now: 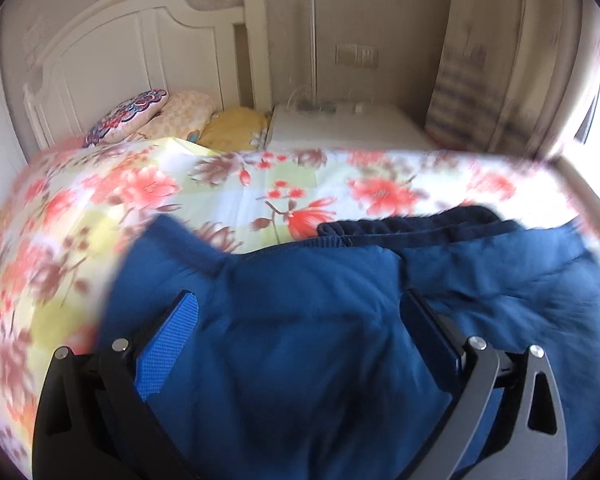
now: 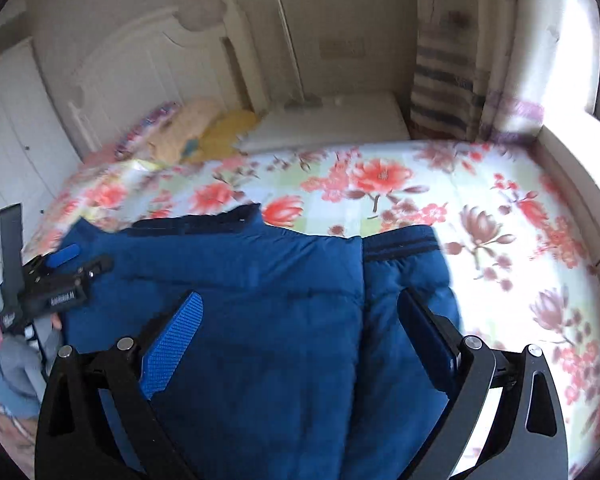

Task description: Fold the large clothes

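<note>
A large blue padded jacket [image 1: 500, 280] lies on the floral bedsheet [image 1: 228, 200], its dark ribbed collar [image 1: 412, 224] towards the far side. My left gripper [image 1: 300, 297] hovers open over the jacket's left part, fingers wide apart with only fabric beneath them. In the right wrist view the jacket [image 2: 260, 264] shows a seam or fold line down its middle and a ribbed cuff [image 2: 400, 242] at the right. My right gripper [image 2: 301, 297] is open above it. The left gripper [image 2: 84, 262] also appears at the jacket's left edge, held by a hand.
Pillows [image 1: 172, 116] lie by the white headboard [image 1: 140, 48] at the far left. A white nightstand [image 1: 348, 124] and striped curtains [image 2: 444, 92] stand behind the bed. A window ledge [image 2: 572, 168] runs along the right, and white wardrobe doors [image 2: 8, 128] are at the left.
</note>
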A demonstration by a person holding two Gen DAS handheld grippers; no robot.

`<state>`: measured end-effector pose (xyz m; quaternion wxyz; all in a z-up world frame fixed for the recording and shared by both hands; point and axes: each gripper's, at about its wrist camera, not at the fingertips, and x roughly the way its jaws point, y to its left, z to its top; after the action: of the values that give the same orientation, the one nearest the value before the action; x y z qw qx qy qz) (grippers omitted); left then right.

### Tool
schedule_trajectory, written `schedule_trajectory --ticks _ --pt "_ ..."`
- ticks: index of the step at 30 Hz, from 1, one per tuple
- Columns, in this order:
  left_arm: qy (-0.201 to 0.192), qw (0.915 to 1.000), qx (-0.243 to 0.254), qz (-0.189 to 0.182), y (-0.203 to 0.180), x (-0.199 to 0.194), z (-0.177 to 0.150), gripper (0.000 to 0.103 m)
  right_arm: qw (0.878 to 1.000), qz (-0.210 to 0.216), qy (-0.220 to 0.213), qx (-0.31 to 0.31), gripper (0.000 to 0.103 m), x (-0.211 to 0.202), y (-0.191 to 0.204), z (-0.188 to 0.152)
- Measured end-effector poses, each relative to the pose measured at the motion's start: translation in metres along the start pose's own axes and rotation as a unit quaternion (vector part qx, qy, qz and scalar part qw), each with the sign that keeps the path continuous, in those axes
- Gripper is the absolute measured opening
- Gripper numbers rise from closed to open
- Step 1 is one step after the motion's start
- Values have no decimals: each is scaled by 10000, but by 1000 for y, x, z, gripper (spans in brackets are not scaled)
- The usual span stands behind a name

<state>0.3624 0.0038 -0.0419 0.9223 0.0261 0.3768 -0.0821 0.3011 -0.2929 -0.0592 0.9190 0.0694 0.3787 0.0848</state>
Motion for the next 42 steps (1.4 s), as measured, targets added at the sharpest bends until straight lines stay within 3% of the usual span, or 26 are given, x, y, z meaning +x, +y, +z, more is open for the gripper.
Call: schedule_trajectory --ticks 4,7,11,13,15,17,18,21,26,30,32,34,35,36,38,42 --pt "-158 9990 -213 -367 48 -75 -41 100 9976 304 51 -619 95 -54 -10 -54" --pt "-154 9993 -340 -73 87 -109 -82 100 9965 588 267 -523 95 -72 -25 -97" --pt "-2 9988 -482 71 119 -118 -124 100 9960 737 425 -272 95 -75 -37 -140" --pt "287 9972 -665 -187 129 -105 -142 100 9948 993 222 -27 85 -75 -42 -153" --pt "408 9925 -953 -652 133 -96 -152 92 9928 1183 -29 161 64 -84 -40 -159" --pt "380 9890 -1025 -994 131 -99 -154 58 9938 1105 -70 75 53 -91 -34 -164" --pt "399 9885 -976 -1080 127 -102 -154 53 9945 1046 -66 18 45 -96 -32 -167" --pt "422 9922 -710 -935 120 -106 -157 46 9943 1062 -51 101 34 -107 -35 -177" --pt "559 9918 -612 -975 113 -119 -169 43 9912 1281 -11 319 31 -129 -42 -201" --pt "620 9926 -428 -956 106 -137 -186 44 9896 1372 126 403 33 -138 -52 -212" --pt "604 9940 -460 -791 111 -142 -189 59 9927 1145 223 291 37 -141 -51 -210" --pt "449 9960 -677 -384 120 -152 -182 72 9983 534 216 8 52 -149 -47 -196" --pt "249 9961 -809 -241 124 -162 -174 78 9998 -20 -23 -180 69 -158 -42 -181" --pt "90 9963 -829 -193 125 -170 -167 82 9991 -265 -225 -243 83 -164 -40 -170" --pt "-351 9974 -632 6 113 -184 -138 100 9968 -141 -712 -325 86 -171 -25 -131" --pt "-756 9958 16 510 60 -163 -67 101 9934 -29 -789 -828 86 -130 27 -61"
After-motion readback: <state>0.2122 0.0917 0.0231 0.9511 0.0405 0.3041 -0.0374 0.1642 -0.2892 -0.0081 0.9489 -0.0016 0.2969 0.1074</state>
